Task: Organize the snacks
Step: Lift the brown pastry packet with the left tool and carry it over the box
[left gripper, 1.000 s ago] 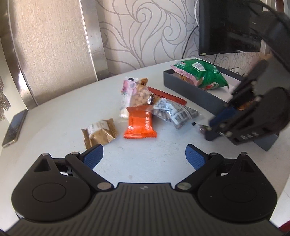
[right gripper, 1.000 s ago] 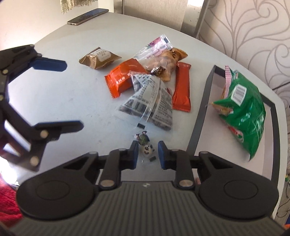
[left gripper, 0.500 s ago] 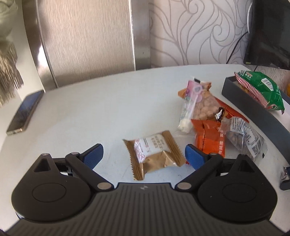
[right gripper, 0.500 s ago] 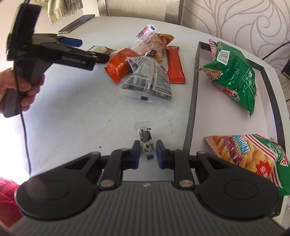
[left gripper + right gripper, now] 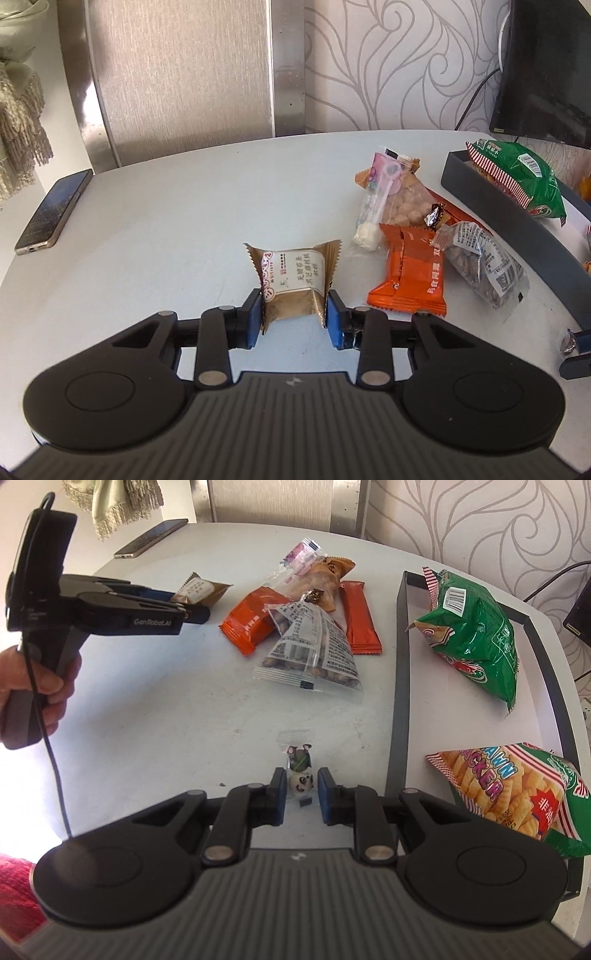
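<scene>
Left jaws just closed on the brown pastry packet.

Your left gripper [image 5: 294,315], wide open a moment ago, now pinches the brown packet [image 5: 293,282] on the table [image 5: 166,229], beside the loose pile. Your right gripper [image 5: 302,797] is clamped on a small panda candy [image 5: 300,780] just outside the tray [image 5: 400,686]. Both look ready to lift into it.
</scene>
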{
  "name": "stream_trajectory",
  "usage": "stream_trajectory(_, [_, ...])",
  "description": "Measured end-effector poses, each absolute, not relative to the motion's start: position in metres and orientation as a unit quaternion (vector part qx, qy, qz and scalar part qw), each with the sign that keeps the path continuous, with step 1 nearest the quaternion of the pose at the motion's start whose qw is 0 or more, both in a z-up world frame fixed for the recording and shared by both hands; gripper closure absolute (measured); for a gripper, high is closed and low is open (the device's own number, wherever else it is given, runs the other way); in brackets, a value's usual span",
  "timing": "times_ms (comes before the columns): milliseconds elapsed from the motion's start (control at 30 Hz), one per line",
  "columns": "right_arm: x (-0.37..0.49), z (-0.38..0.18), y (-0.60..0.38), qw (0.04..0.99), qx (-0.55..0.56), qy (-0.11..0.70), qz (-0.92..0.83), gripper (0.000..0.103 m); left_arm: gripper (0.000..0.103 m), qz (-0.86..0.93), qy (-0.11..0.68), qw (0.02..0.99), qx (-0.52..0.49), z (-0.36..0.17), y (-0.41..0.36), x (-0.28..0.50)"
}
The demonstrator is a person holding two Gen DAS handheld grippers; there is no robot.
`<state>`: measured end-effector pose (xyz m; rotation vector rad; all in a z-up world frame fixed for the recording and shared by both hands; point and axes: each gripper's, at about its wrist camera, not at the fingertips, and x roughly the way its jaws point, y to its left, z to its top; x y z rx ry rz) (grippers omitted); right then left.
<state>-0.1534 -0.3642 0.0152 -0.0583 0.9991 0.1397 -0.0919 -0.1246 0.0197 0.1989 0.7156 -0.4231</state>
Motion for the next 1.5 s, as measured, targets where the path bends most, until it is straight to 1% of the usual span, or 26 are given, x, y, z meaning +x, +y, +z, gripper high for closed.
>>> stream_trajectory(533, [-0.175, 0.074, -0.354, 0.91, -0.008, 0.407, 0.076, 0.082, 0.063, -0.212, 0.317, 0.917, 0.113, 0.048, -0.129, -0.113])
stream_trajectory(933, [-0.182, 0.089, -0.353, 0.921, -0.007, 0.384, 0.071, 0.083, 0.063, -0.228, 0.302, 0.915, 0.14, 0.055, -0.144, -0.131])
stream_trajectory(1033, [-0.179, 0.081, -0.355, 0.915, -0.021, 0.398, 0.067, 0.083, 0.063, -0.23, 0.305, 0.912, 0.147, 0.053, -0.147, -0.134])
stream_trajectory(1200, [-0.186, 0.044, -0.365, 0.89, -0.008, 0.45, 0.08, 0.08, 0.062, -0.229, 0.315, 0.91, 0.145, 0.046, -0.142, -0.137])
stream_trajectory(1233, [-0.188, 0.037, -0.365, 0.888, -0.018, 0.453, 0.076, 0.073, 0.062, -0.23, 0.317, 0.908, 0.145, 0.044, -0.142, -0.137])
stream_trajectory(1267, [-0.189, 0.032, -0.363, 0.888, -0.035, 0.453, 0.074, 0.069, 0.062, -0.231, 0.319, 0.908, 0.144, 0.042, -0.142, -0.139])
stream_trajectory(1333, [-0.186, 0.024, -0.361, 0.884, -0.057, 0.459, 0.072, 0.069, 0.062, -0.233, 0.322, 0.906, 0.146, 0.038, -0.141, -0.143])
stream_trajectory(1367, [-0.183, 0.021, -0.362, 0.881, -0.052, 0.466, 0.069, 0.069, 0.062, -0.233, 0.324, 0.905, 0.147, 0.037, -0.141, -0.144])
stream_trajectory(1500, [-0.17, 0.019, -0.366, 0.879, 0.028, 0.471, 0.074, 0.068, 0.062, -0.232, 0.327, 0.905, 0.143, 0.035, -0.139, -0.149])
